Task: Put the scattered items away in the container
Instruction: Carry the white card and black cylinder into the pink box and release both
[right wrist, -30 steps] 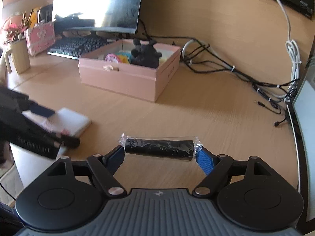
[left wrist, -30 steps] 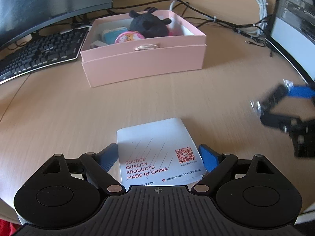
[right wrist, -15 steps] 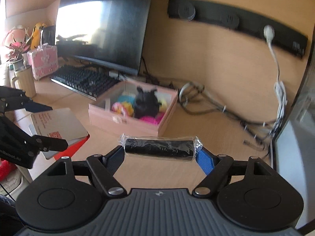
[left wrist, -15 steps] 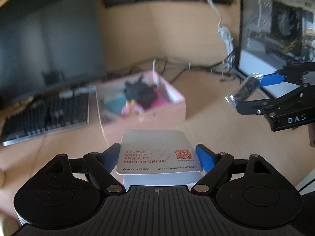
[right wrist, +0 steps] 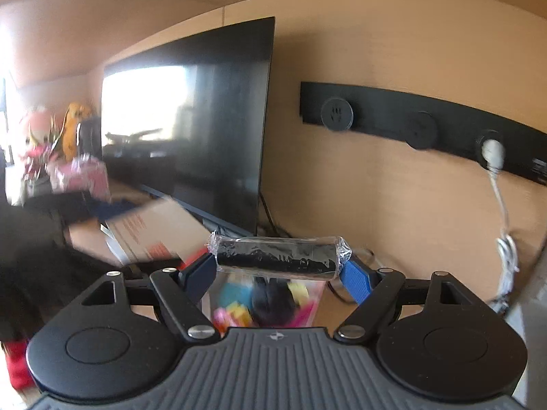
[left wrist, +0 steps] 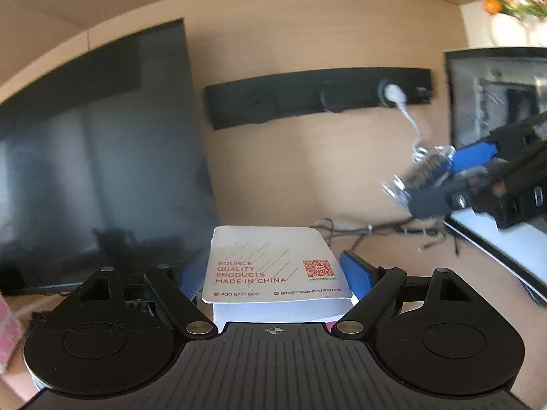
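My left gripper [left wrist: 273, 271] is shut on a white notepad [left wrist: 270, 256] printed with red text and a QR code, held up off the desk. My right gripper [right wrist: 278, 270] is shut on a black roll in clear wrap [right wrist: 278, 256], gripped end to end. Right under that roll, blurred, lies the pink box [right wrist: 312, 304] with a black plush [right wrist: 270, 302] and colourful items in it. In the left wrist view the right gripper [left wrist: 434, 184] hovers at the right with the roll [left wrist: 424, 167]. In the right wrist view the left gripper [right wrist: 85, 212] and the notepad [right wrist: 154, 232] are blurred at the left.
A large dark monitor [right wrist: 205, 130] stands behind the box. A black socket strip [right wrist: 410, 123] runs along the wooden wall, with a white cable [right wrist: 499, 198] hanging from it. A computer case [left wrist: 499, 95] is on the right, with cables [left wrist: 369, 229] on the desk. Toys and flowers [right wrist: 44, 143] crowd the far left.
Both grippers have risen from the desk with the notepad and the roll held. The views have tipped up toward the wall, and the pink box now sits under the right gripper.
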Action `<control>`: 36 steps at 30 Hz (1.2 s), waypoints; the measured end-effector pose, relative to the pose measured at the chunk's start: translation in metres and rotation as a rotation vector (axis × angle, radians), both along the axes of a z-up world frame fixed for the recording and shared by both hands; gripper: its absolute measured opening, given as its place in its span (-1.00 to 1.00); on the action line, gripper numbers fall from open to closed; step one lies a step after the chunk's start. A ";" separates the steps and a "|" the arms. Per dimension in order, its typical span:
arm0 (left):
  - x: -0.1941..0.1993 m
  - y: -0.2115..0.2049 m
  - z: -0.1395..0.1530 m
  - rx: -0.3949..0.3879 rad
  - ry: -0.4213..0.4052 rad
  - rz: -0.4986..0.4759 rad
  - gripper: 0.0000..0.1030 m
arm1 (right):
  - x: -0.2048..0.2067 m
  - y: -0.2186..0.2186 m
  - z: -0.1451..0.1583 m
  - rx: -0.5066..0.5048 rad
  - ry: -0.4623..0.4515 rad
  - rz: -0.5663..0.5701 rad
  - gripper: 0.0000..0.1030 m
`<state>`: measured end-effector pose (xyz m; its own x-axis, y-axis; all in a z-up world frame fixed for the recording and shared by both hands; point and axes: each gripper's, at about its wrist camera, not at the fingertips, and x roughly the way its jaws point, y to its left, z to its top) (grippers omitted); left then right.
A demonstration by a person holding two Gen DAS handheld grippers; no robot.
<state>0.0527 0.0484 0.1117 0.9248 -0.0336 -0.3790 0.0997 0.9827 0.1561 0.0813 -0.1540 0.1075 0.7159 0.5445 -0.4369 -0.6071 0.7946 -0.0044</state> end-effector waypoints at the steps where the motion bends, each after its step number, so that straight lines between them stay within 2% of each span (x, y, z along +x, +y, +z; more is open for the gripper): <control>1: 0.011 0.003 -0.004 -0.004 0.003 0.006 0.69 | 0.013 0.008 0.002 0.010 0.021 -0.004 0.54; 5: 0.049 0.014 -0.029 -0.033 0.051 0.016 0.69 | 0.073 0.038 -0.013 0.045 0.146 -0.053 0.55; 9: 0.084 0.025 -0.062 -0.049 0.097 0.028 0.69 | 0.128 0.063 -0.045 0.066 0.282 -0.075 0.54; 14: 0.117 0.035 -0.104 -0.090 0.172 0.052 0.69 | 0.178 0.088 -0.093 0.007 0.361 -0.111 0.54; 17: 0.128 0.037 -0.122 -0.118 0.231 0.053 0.74 | 0.196 0.099 -0.116 -0.016 0.378 -0.100 0.56; 20: 0.126 0.039 -0.127 -0.140 0.255 0.055 0.73 | 0.199 0.101 -0.125 -0.006 0.384 -0.081 0.61; 22: 0.120 0.038 -0.127 -0.154 0.267 0.044 0.83 | 0.198 0.096 -0.124 0.022 0.381 -0.076 0.66; 27: 0.093 0.038 -0.127 -0.152 0.302 0.020 0.86 | 0.184 0.070 -0.117 0.075 0.376 -0.107 0.68; 30: 0.078 0.036 -0.127 -0.145 0.324 -0.009 0.86 | 0.169 0.060 -0.120 0.041 0.351 -0.116 0.69; 32: 0.071 0.033 -0.122 -0.137 0.305 -0.011 0.87 | 0.157 0.054 -0.124 0.009 0.343 -0.129 0.69; 36: 0.068 0.031 -0.101 -0.122 0.191 0.024 0.91 | 0.119 0.032 -0.126 -0.006 0.332 -0.159 0.69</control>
<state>0.1208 0.0791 0.0107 0.8376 -0.0688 -0.5419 0.0924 0.9956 0.0164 0.2005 -0.1218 -0.0186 0.6099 0.4345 -0.6627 -0.4449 0.8798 0.1675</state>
